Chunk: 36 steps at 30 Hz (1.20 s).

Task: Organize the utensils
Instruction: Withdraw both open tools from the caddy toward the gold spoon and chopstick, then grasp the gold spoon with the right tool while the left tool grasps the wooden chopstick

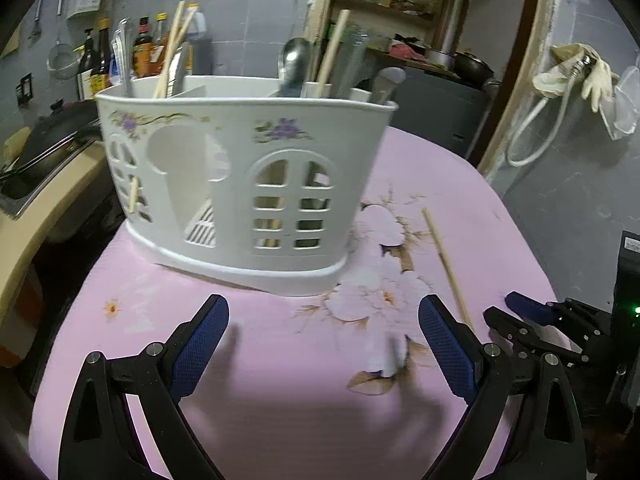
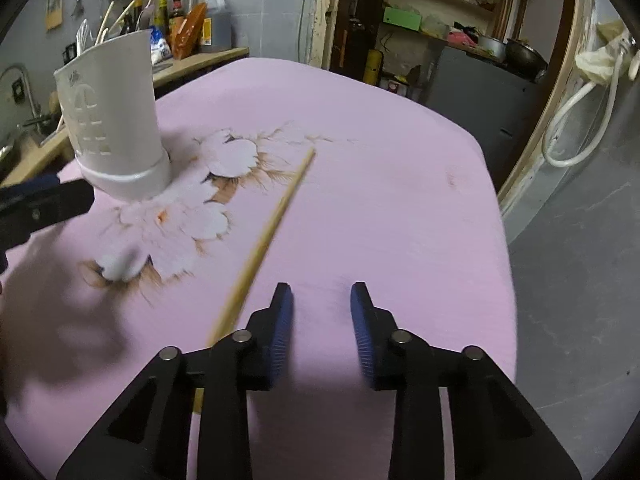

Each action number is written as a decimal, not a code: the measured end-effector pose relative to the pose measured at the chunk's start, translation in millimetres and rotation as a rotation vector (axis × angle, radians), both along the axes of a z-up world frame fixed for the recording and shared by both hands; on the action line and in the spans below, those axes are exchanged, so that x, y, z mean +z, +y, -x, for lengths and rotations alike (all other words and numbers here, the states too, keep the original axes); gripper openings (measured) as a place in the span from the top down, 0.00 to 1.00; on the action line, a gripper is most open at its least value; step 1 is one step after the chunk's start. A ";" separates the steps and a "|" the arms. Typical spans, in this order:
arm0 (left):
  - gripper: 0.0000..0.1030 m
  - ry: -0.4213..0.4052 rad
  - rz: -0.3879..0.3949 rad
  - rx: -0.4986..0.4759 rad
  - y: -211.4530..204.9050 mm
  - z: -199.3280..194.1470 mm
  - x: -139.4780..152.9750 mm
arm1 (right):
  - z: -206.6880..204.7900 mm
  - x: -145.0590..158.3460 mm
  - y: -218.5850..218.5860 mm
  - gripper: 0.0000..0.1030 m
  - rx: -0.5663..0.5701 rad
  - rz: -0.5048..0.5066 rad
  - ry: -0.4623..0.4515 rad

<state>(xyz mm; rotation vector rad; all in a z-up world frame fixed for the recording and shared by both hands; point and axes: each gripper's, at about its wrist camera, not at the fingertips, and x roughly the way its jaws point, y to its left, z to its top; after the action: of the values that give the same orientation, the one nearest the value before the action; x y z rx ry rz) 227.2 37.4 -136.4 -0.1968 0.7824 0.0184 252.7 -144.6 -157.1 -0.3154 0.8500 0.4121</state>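
A white utensil holder (image 1: 240, 184) with arched cut-outs stands on the pink flowered tablecloth (image 1: 280, 380), holding chopsticks, spoons and other utensils. One wooden chopstick (image 1: 446, 260) lies loose on the cloth to its right. My left gripper (image 1: 324, 304) hovers in front of the holder, open wide and empty. In the right wrist view the chopstick (image 2: 272, 232) runs diagonally, its near end passing just left of my right gripper (image 2: 321, 288) and under its linkage. That gripper's jaws stand partly apart with only cloth between them. The holder (image 2: 116, 120) is at far left.
A counter with sauce bottles (image 1: 144, 40) and a dark pan (image 1: 52, 136) lies left of the table. Shelves and pots fill the back. A white hose and glove (image 1: 576, 72) hang at right. The table's right edge (image 2: 506, 220) drops to grey floor.
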 end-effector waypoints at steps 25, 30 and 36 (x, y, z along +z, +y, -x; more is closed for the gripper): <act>0.10 0.041 0.039 0.103 20.1 4.0 -1.9 | 6.8 -0.4 35.9 0.94 0.120 -0.116 0.088; 0.10 0.039 0.043 0.072 10.5 -1.4 -2.2 | 8.3 3.5 26.1 0.98 0.071 -0.146 0.085; 0.10 0.049 0.060 0.013 -5.9 -7.6 -2.9 | 7.3 2.9 -3.2 0.98 -0.013 -0.137 0.083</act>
<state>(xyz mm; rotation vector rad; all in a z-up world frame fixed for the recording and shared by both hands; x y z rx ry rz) 234.8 31.4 -139.3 -0.2586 0.8312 0.0121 245.4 -147.9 -154.2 -0.1671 0.8999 0.4712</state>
